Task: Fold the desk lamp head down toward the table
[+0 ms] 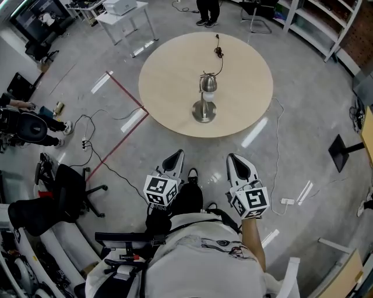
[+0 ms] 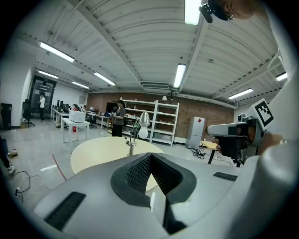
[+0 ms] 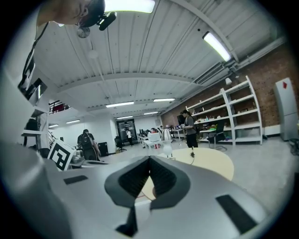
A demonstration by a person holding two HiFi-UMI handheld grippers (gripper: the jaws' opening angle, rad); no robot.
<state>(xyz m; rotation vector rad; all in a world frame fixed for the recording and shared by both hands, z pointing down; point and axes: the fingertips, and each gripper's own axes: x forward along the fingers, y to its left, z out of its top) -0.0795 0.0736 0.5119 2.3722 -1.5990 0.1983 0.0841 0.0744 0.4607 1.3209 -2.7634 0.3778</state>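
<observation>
A silver desk lamp (image 1: 205, 96) stands upright near the middle of a round beige table (image 1: 169, 75), with a white bulb under its shade and a round base. Its black cord (image 1: 218, 49) runs toward the table's far edge. My left gripper (image 1: 175, 156) and right gripper (image 1: 235, 158) hang side by side over the floor, well short of the table's near edge, both shut and empty. The left gripper view shows the lamp (image 2: 141, 122) far beyond the closed jaws (image 2: 150, 156). In the right gripper view the lamp (image 3: 167, 139) is small beyond the closed jaws (image 3: 149, 159).
A person (image 1: 208, 11) stands beyond the table. Shelving (image 1: 326, 23) lines the back right and a white desk (image 1: 122, 14) the back left. An office chair (image 1: 64, 192) sits at my left. Red tape (image 1: 125, 93) and cables (image 1: 287, 201) lie on the floor.
</observation>
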